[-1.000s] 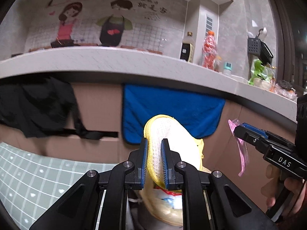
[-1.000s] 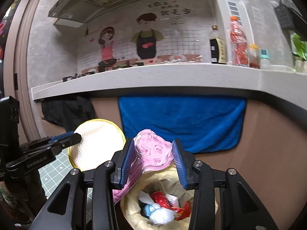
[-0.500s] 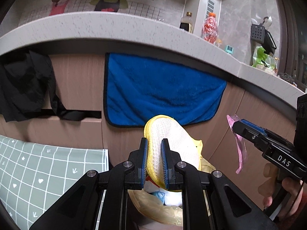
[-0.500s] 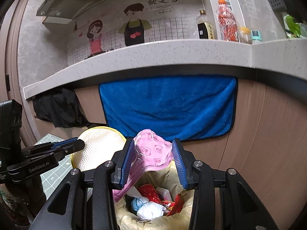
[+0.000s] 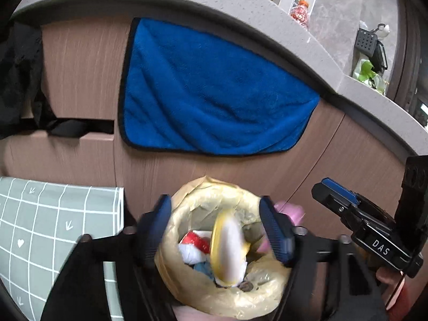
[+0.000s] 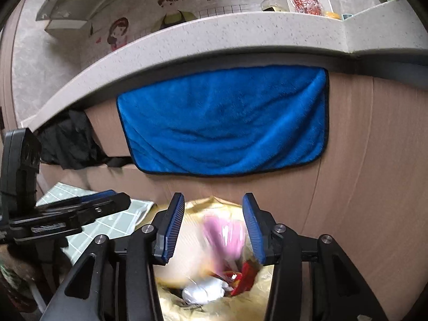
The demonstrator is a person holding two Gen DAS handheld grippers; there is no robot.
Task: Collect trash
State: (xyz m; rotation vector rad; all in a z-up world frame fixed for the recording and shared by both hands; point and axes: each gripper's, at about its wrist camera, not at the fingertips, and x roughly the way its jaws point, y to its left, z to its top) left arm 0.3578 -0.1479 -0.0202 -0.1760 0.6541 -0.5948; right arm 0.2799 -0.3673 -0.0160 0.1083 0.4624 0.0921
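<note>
Both grippers hang over the trash bin, a bin lined with a yellowish bag that stands near the foot of the wooden cabinet, under the blue towel. The left gripper has its jaws spread wide, 1 on each side of the bin's mouth, and grips nothing. Between them a yellow-rimmed white mesh pad shows as a blur, apparently dropping into the bag, edge on, above a red and white wrapper.

The right gripper is likewise wide open with nothing in its grasp. A pink wrapper is smeared with motion between its jaws, seemingly falling toward the crumpled white paper and red scraps already in the bag. From the left camera a bit of pink shows just right of the right-hand jaw.

As I judge it, 2 pieces are being let go at once, so this round of collecting is nearly done. Neither piece looks settled yet. To the left lies a green checked mat; whether more trash waits elsewhere I cannot tell from here.
</note>
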